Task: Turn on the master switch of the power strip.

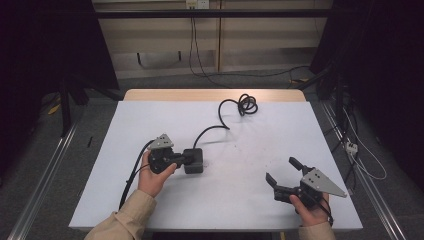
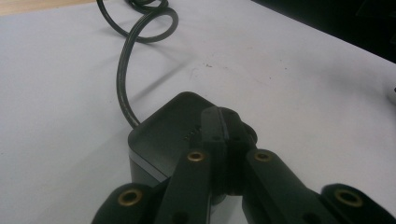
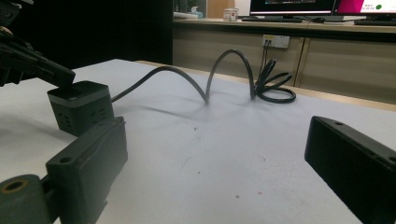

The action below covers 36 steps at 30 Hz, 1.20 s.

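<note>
Left of the table's (image 1: pixel 150 205) middle, the black power adapter (image 1: pixel 193 161) sits under the left tool (image 1: pixel 186 159).
Left tool's jaws closed, resting on it; right tool (image 1: pixel 282 175) open, empty, near the right edge.

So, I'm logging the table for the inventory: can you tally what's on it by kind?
Black cube-shaped power block: 1
Black cable running from it, coiled at its far end: 1
Hand-held grippers: 2, left gripper shut over the block's top, right gripper open
Total: 4
</note>
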Motion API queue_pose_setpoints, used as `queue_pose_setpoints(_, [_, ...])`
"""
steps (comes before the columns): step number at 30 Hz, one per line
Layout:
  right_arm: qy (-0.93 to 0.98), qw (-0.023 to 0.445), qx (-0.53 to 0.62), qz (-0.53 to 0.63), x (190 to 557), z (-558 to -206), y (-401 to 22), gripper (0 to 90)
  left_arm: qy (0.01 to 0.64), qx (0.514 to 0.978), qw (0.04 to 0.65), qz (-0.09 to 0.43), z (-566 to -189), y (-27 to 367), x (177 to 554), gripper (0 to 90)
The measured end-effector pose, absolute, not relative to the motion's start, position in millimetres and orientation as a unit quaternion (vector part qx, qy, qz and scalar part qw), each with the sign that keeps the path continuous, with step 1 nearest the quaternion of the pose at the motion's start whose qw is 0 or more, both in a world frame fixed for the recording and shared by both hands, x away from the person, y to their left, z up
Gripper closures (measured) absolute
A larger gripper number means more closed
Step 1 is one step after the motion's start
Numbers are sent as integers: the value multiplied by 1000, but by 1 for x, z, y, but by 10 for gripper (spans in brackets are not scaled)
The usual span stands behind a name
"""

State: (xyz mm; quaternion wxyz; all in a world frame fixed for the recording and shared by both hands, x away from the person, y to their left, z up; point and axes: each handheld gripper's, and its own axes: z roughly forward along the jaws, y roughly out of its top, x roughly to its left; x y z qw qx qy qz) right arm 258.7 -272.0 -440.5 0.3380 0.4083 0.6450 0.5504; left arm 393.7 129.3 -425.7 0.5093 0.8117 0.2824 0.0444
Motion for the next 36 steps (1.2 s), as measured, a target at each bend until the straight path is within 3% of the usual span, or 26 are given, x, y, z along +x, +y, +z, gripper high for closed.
queue_pose_setpoints(36, [646,333,410,551,260,-441,-272,54,292,808,510,40,-427,129,393,900])
